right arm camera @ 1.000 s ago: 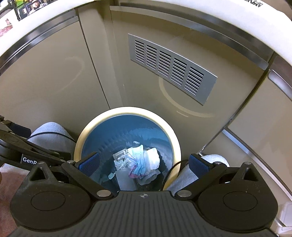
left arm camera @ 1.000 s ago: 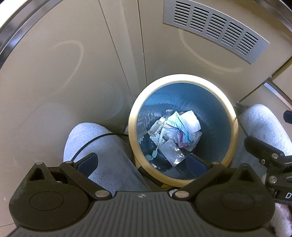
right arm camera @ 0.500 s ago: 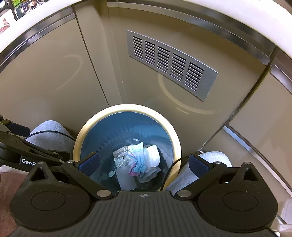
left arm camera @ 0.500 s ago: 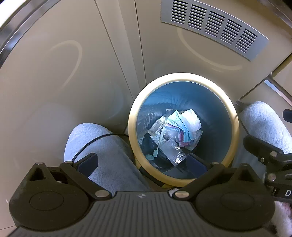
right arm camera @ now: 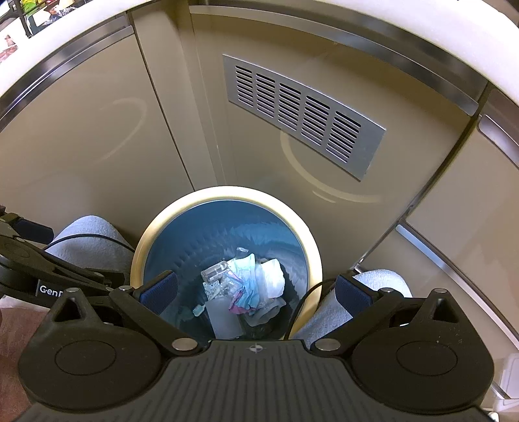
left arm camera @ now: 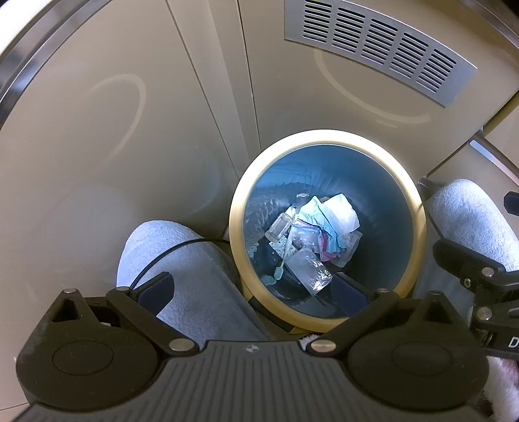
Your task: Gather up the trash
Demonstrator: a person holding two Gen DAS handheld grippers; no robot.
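A round bin with a cream rim [left arm camera: 327,138] [right arm camera: 227,192] and blue liner stands on the floor against beige cabinet doors. Inside lies trash [left arm camera: 311,240] [right arm camera: 246,292]: clear plastic cups and bottles, crumpled white and pale blue tissue, a pink wrapper and a toothbrush. My left gripper [left arm camera: 253,289] hovers open above the bin's near-left rim, nothing between its fingers. My right gripper [right arm camera: 256,289] hangs open directly over the bin's mouth, also empty. The right gripper's arm [left arm camera: 480,276] shows at the right edge of the left wrist view.
A person's knees in pale grey fleece [left arm camera: 181,259] [left arm camera: 470,214] flank the bin on both sides. A black cable [left arm camera: 168,253] runs over the left knee. A metal vent grille [right arm camera: 301,113] sits in the cabinet panel behind the bin, under a white counter edge [right arm camera: 356,13].
Both views have drifted slightly; the bin sits a little lower in the right wrist view. Both grippers stay open and empty, and the trash has not moved.
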